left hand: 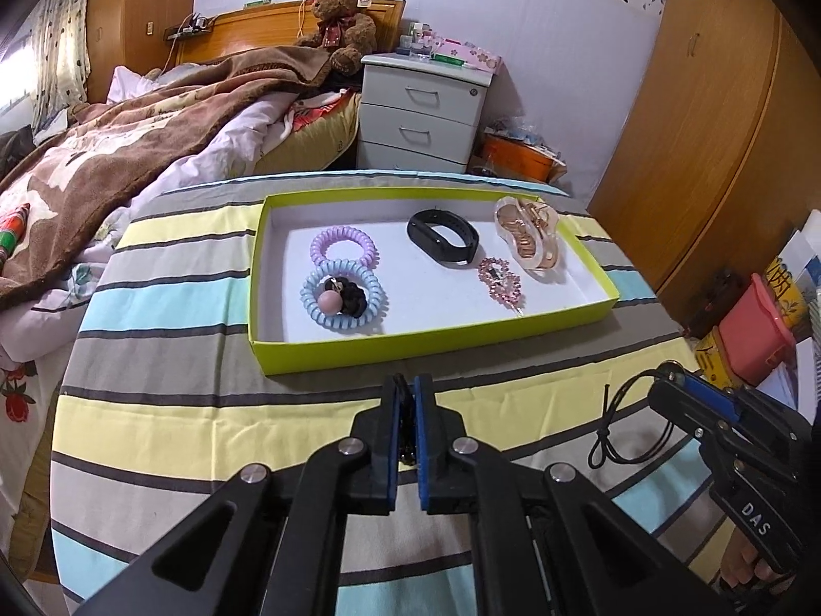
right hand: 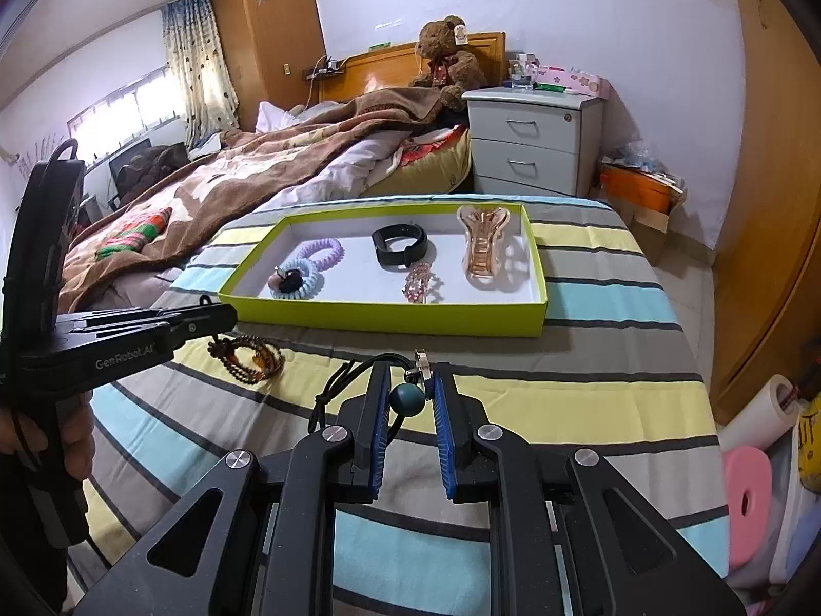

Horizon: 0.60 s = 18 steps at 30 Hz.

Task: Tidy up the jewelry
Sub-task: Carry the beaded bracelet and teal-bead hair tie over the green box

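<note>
A lime-green tray [left hand: 328,354] [right hand: 359,315] on the striped cloth holds a purple coil tie [left hand: 343,246], a blue coil tie [left hand: 341,303] around a black tie with a pink ball, a black wristband [left hand: 444,238], a pink rhinestone clip [left hand: 500,280] and a rose-gold claw clip [left hand: 528,236]. My left gripper [left hand: 409,380] [right hand: 233,313] is shut on a brown beaded bracelet [right hand: 249,359], which hangs just in front of the tray. My right gripper [right hand: 408,372] [left hand: 667,377] is shut on a black cord necklace [left hand: 613,431]; its teal bead [right hand: 408,399] sits between the pads.
The striped table [left hand: 179,410] stands beside a bed with a brown blanket [left hand: 128,154]. A white nightstand [left hand: 421,113] is behind the tray, a wooden wardrobe [left hand: 718,128] to the right. Pink boxes [left hand: 754,333] and clutter lie off the table's right edge.
</note>
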### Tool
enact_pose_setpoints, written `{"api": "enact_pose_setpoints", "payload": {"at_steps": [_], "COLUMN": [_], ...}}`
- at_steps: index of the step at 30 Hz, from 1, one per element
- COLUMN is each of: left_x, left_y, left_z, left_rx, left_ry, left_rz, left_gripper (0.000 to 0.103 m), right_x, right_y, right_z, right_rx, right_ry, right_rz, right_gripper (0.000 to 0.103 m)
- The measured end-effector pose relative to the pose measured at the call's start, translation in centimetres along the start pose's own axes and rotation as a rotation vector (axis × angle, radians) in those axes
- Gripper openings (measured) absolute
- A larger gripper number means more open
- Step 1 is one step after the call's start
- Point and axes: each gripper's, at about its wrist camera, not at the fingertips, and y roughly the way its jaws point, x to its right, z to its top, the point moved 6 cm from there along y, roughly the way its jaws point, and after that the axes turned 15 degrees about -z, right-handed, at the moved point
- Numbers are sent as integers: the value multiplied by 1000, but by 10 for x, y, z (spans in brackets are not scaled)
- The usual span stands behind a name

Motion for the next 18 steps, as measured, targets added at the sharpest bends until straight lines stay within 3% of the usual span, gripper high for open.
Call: {"api": "enact_pose_setpoints", "payload": {"at_steps": [11,18], "left_x": [-19,-9], "left_y": [-18,-29], "left_z": [2,18], "left_rx": [37,63], "left_ry": [-47,-26], "left_rz": [-16,-46], "left_gripper": [5,5], "right_x": [5,13], "right_y": [-2,-4], "right_z": [5,23], "right_rx": [13,40], "right_ry": [12,30], "right_rz": [-6,-16], "right_gripper": [17,17]}}
